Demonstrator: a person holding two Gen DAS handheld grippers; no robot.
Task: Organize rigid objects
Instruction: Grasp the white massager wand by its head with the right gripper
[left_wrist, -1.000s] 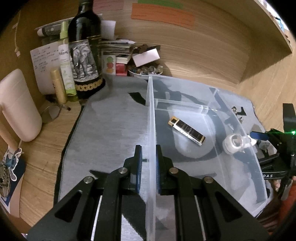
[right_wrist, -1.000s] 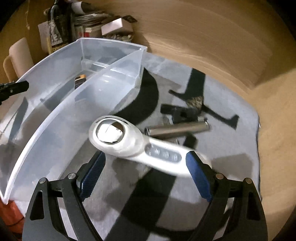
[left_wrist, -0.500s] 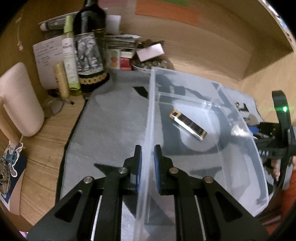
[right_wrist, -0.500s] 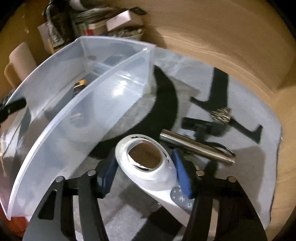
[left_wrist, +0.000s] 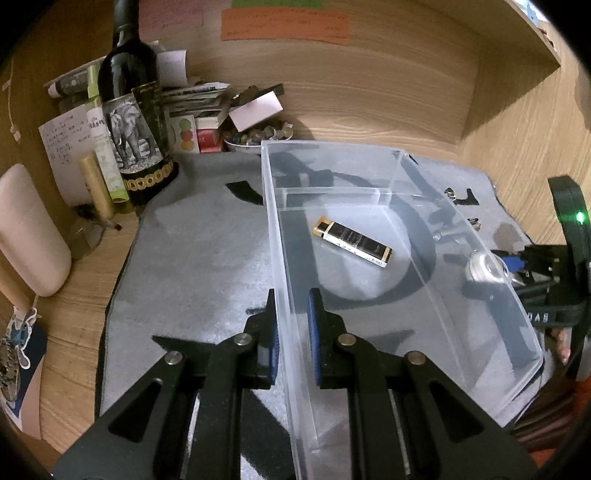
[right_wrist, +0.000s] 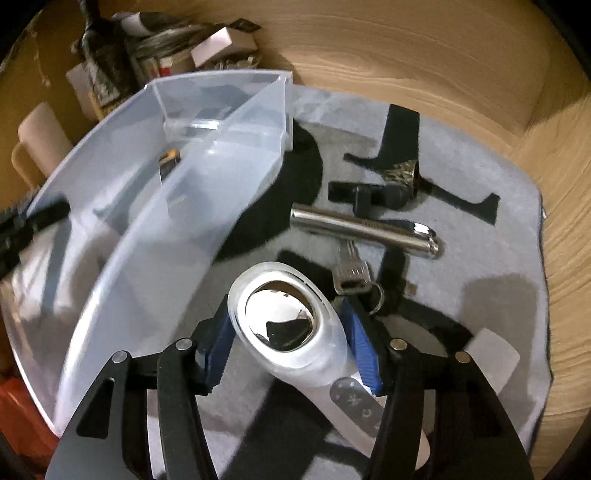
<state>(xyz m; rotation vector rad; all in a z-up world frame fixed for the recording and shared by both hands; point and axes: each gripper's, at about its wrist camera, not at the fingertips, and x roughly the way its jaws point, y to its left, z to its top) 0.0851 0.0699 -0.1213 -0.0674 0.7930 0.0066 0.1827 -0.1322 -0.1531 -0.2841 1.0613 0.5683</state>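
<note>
Mat (left_wrist: 192, 266), grey with black patterning, covers the wooden desk and carries everything in play. Clear plastic bin (left_wrist: 513, 325) sits on it, split by a divider; the near compartment holds one black-and-gold lighter (left_wrist: 352, 242) and nothing else visible.

Left gripper (left_wrist: 291, 332) is nearly closed, its pads pinching the bin's left wall, evidently to steady the bin.

Right gripper (right_wrist: 290, 345) stands just outside the bin's right wall. Its jaws have just been closing and now sit about half open, pads pressed on both sides of the head of a white handheld device (right_wrist: 291, 332) with a mirrored metal face and buttons on its handle. The handle end lies low over the mat; whether it touches cannot be told.

Loose items on the mat beyond: a metal tube (right_wrist: 364, 230), a key on a ring (right_wrist: 351, 275), a black clip (right_wrist: 364, 194).

Judgement: step in hand is the pickup of the white device. Next move calls for a lift clear of the bin wall, a carry over it, and release inside, with the left grip kept firm.
</note>
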